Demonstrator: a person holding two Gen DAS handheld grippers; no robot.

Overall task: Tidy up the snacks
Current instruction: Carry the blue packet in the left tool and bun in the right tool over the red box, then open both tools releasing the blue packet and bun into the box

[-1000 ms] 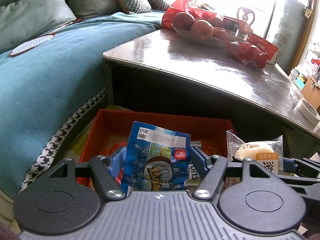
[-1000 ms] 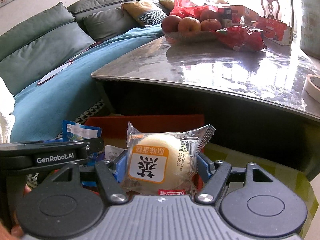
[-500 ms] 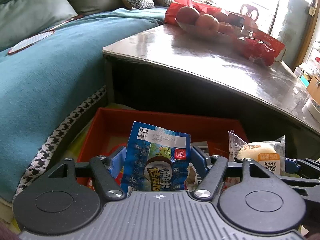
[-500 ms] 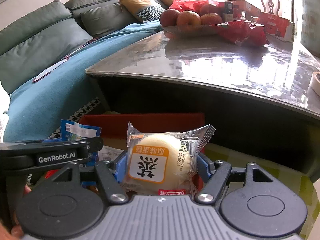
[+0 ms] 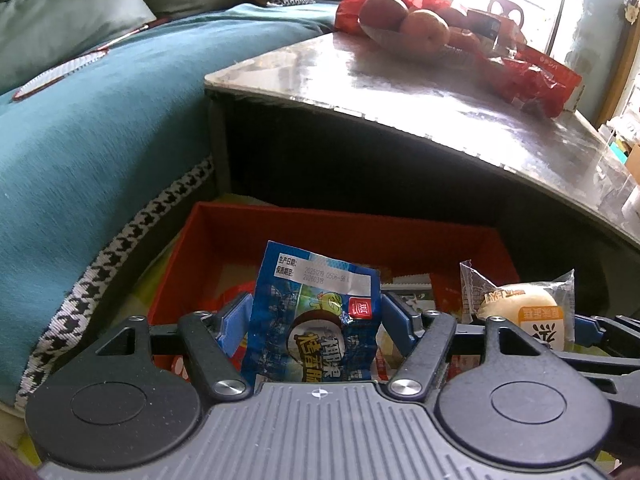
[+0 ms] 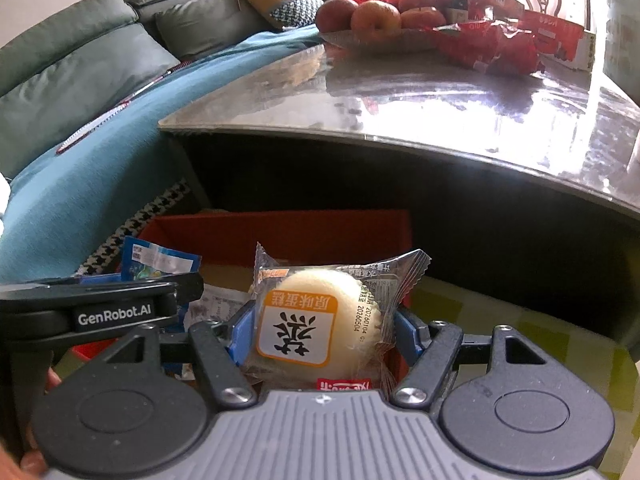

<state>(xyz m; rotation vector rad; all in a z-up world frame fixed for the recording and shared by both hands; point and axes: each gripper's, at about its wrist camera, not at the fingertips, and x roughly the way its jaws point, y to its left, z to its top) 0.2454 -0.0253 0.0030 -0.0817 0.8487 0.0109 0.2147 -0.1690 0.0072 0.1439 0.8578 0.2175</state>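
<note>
1. The blue snack packet [image 5: 316, 320] stands upright between the blue pads of the left gripper [image 5: 316, 322], which pinches it at both sides, just above the open red box [image 5: 340, 228].
2. The wrapped cake [image 6: 320, 316], a pale round bun in clear film with an orange label, is pinched the same way in the right gripper [image 6: 320, 328]. It hangs over the right end of that box, beside the left gripper's load.
3. The red box sits on the floor in front of the dark side of the bench [image 6: 440, 100], next to a teal sofa [image 5: 88, 120]. Several packets [image 5: 408, 284] already lie inside it, though which ones is hard to tell.
4. On the bench top, well apart from the box, stand a bowl of apples [image 6: 372, 20], a crumpled red bag [image 6: 492, 48] and a red carton [image 6: 560, 36].
5. Judgement: the sorting looks partly done. Some snacks are in the box, and two more are carried but not yet released. Lowering both, letting go, and perhaps dealing with the red bag on the bench seem to remain.
</note>
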